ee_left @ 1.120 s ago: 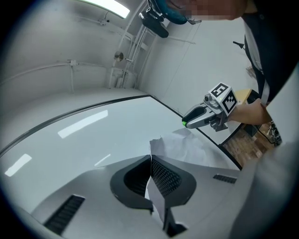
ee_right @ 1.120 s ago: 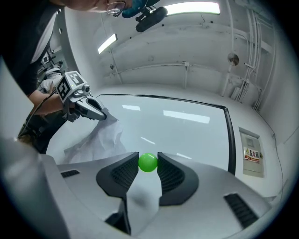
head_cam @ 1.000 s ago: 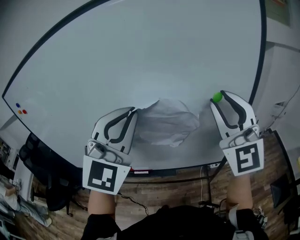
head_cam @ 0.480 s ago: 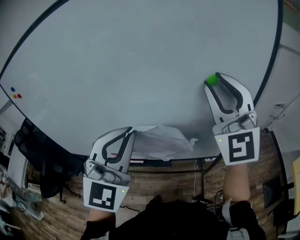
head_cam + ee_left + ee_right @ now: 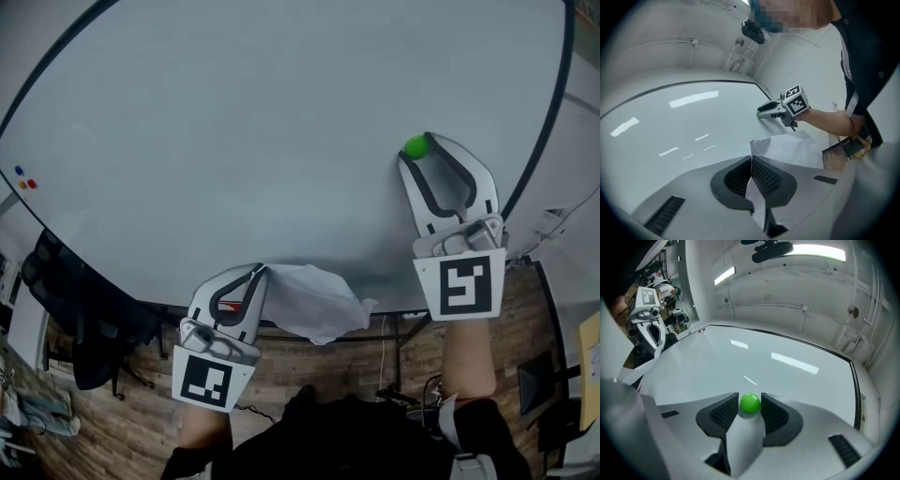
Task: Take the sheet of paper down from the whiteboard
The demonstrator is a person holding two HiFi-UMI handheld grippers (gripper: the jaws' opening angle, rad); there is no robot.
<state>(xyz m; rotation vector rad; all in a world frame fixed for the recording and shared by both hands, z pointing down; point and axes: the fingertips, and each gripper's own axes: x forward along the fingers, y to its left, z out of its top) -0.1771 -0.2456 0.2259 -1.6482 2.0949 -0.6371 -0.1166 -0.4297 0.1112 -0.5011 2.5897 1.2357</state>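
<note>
White crumpled sheet of paper [image 5: 314,302] hangs at lower centre, judged free of the white whiteboard [image 5: 262,122], pinched in the closed left hand-held gripper [image 5: 257,277], while the right hand-held gripper [image 5: 417,152] clasps the small green round magnet [image 5: 415,147] at the board, centre right, leaving only set-down.

Overhead head view, two close gripper views, shared whiteboard [image 5: 234,141]

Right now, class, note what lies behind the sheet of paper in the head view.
Behind the sheet of paper, pinched in the left tool, are the whiteboard and the wooden floor. The stretch of the board's bottom edge directly behind it is covered.
</note>
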